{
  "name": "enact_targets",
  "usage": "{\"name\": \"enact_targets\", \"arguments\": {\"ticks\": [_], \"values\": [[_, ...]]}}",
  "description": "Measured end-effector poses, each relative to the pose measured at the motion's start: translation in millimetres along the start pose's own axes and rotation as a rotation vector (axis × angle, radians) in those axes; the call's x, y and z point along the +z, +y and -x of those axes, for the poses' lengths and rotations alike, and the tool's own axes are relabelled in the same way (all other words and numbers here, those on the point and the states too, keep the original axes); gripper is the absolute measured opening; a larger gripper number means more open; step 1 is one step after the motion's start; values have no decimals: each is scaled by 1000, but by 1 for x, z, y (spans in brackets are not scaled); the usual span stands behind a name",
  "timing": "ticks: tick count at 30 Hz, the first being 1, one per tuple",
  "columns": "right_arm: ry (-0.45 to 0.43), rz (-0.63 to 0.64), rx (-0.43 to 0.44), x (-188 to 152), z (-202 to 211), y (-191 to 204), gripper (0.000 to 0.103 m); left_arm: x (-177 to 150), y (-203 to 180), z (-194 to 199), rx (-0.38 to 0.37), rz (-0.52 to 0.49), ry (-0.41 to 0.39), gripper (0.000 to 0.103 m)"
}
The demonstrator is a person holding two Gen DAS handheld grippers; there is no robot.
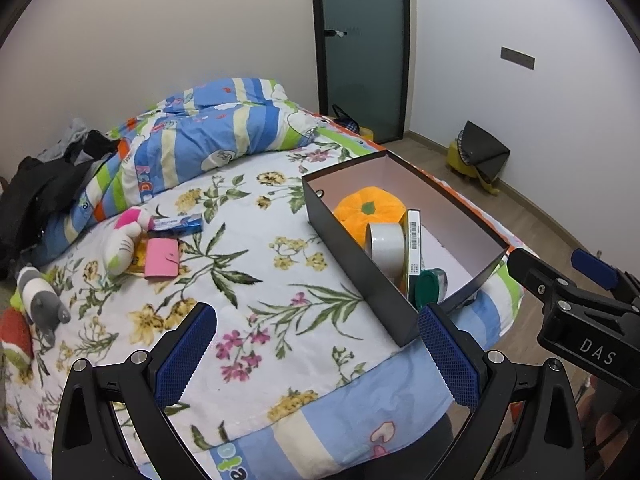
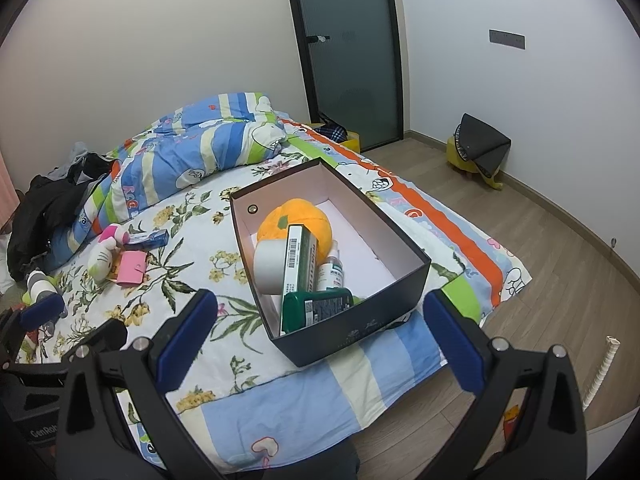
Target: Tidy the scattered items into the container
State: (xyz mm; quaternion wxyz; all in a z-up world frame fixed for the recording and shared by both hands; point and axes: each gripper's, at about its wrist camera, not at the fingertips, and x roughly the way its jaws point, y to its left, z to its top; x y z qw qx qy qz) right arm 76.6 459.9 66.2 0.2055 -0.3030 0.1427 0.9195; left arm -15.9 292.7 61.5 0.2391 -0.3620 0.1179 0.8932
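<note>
Even, soft indoor light, faint shadows, sharp centre focus, strong fisheye bending and dark vignetted corners.

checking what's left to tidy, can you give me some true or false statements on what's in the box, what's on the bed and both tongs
1. The orange pumpkin plush lies inside the box. True.
2. The pink wallet is in the box. False: it lies on the bed beside the white cat plush.
3. The left tongs grip the tape roll. False: they are open and empty.
4. The right tongs are open. True.
5. The blue toothpaste box is on the bed. True.
</note>
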Motion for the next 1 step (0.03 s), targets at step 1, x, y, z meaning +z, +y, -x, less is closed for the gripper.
{"name": "enact_targets", "arguments": {"ticks": [1], "values": [[0, -1, 0, 0, 0, 0, 103, 0, 1, 0, -2, 4, 3, 101]]}}
